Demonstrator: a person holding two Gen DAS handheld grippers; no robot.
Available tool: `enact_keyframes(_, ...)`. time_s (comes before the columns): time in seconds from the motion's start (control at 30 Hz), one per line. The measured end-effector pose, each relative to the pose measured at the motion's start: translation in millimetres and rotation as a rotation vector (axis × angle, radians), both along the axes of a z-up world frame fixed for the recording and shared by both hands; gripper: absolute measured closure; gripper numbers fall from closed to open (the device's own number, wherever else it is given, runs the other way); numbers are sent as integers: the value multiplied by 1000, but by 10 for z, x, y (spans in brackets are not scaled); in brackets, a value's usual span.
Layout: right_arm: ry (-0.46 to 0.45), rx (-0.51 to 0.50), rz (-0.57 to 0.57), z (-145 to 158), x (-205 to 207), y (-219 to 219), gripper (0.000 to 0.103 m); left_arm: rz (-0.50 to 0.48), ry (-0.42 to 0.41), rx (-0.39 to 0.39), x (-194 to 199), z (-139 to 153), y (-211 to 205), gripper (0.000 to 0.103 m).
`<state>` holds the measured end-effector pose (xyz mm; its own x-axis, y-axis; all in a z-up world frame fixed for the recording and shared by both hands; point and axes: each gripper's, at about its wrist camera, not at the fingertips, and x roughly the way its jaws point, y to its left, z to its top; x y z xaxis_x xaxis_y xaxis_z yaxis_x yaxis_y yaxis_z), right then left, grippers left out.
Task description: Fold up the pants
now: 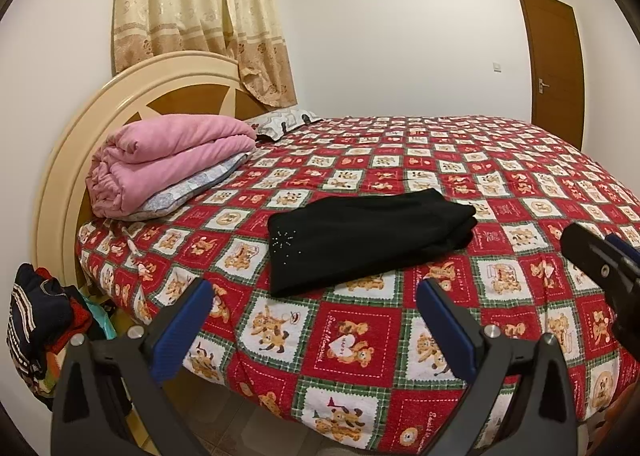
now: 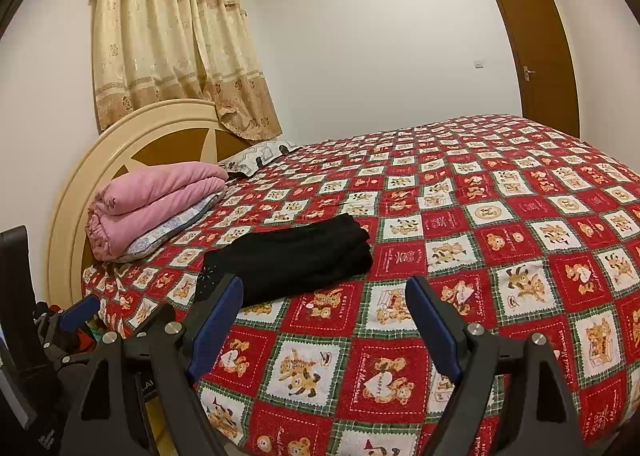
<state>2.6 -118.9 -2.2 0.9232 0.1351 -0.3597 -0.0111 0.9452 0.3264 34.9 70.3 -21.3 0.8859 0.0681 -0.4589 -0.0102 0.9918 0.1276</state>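
Blue-padded fingers of the left gripper (image 1: 314,296) fill the bottom of its own view, spread wide with nothing between them, hanging over the near edge of the bed (image 1: 520,183); the right gripper (image 2: 324,292) stands the same way in its view, jaws wide apart and empty, and its dark body also shows at the right edge of the left view. Beyond them the bed takes up most of both pictures, covered by a red, white and green checked quilt (image 2: 500,215) printed with teddy bears. A cream and brown rounded headboard (image 1: 80,159) rises at the left, with a beige patterned curtain (image 1: 200,15) hanging above it and a brown door (image 2: 536,55) in the far white wall. Against the headboard lies a folded pink blanket (image 1: 168,159) on top of a pale patterned pillow, and a second grey-patterned pillow (image 1: 280,121) sits further back. On the quilt, just past the fingertips and apart from both grippers, rest the black pants (image 1: 360,240), already folded into a flat, thick rectangle with a small sparkly motif near its left corner. Beside the bed at lower left is a heap of what seem to be dark and red clothes (image 1: 36,320).
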Motion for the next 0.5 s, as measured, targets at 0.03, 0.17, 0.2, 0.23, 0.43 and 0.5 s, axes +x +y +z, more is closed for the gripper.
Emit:
enact_keyframes(0.03,1,1,0,-1,-2,2,18,0,-1,1,0,0,3,0)
enact_keyframes(0.17,2,2,0,1,-4,8,18,0,-1,1,-1,2,3,0)
enact_keyframes(0.2,2,2,1,0,-3,9,18,0,-1,1,-1,3,2,0)
enact_keyframes(0.23,3,2,0,0,-3,9,18,1,-1,2,0,3,3,0)
enact_keyframes(0.43,0,3,-3,6,-10,13,18,6,-2,2,1,4,5,0)
enact_keyframes(0.5,0,3,-2,7,-5,10,18,15,-3,-1,2,1,4,0)
